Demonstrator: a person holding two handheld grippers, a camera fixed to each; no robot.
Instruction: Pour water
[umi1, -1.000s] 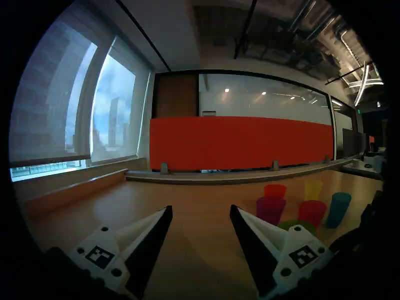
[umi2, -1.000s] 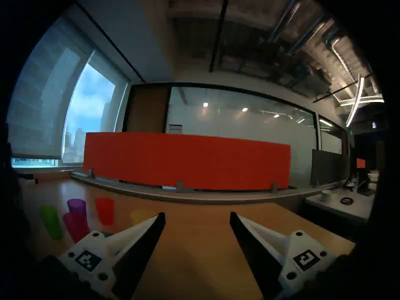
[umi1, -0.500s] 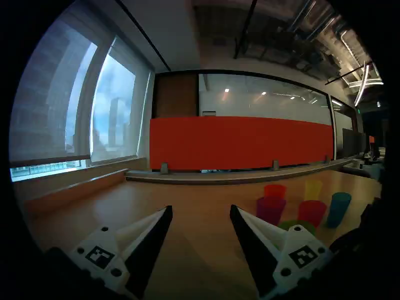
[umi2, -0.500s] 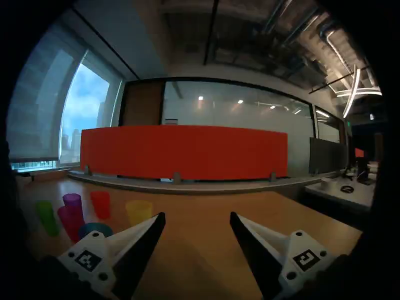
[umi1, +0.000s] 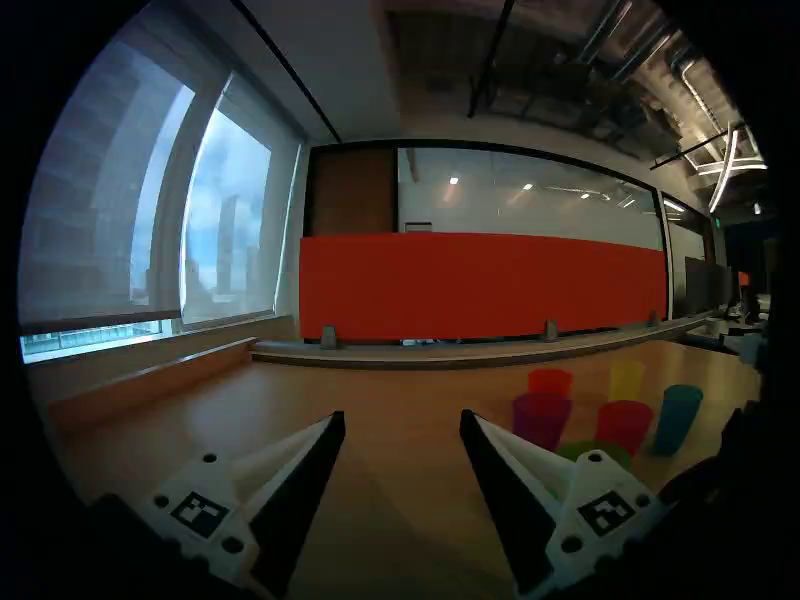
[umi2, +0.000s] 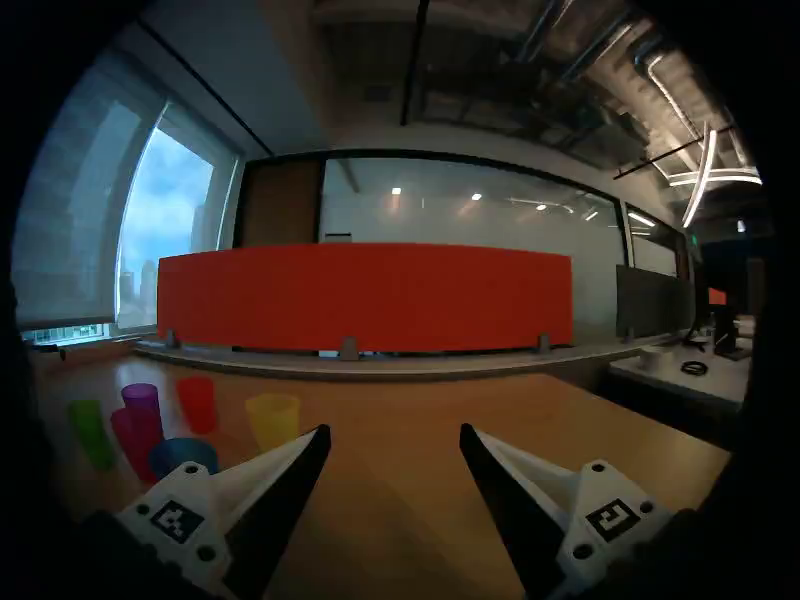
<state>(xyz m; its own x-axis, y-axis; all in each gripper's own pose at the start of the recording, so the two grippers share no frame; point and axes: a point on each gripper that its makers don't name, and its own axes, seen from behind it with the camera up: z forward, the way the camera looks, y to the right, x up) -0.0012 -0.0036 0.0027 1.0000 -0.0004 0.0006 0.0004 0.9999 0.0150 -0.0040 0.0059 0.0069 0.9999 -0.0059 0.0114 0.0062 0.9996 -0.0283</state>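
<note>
A: Grip state?
B: Both gape, empty, over the desk (umi1: 300, 400): left claw (umi1: 400, 418) and right claw (umi2: 393, 432)
A: And the coloured cups (umi1: 541, 418)?
B: Clustered upright on the desk, ahead-right of the left claw

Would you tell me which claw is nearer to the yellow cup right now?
Right. The yellow cup stands just beyond the right claw, beside one finger; from the left claw it sits in the far row.

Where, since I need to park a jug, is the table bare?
Free: the table between the window ledge and the purple cup; also past the yellow cup, away from the others, up to the orange divider. Crowded: the cluster of cups.
</note>
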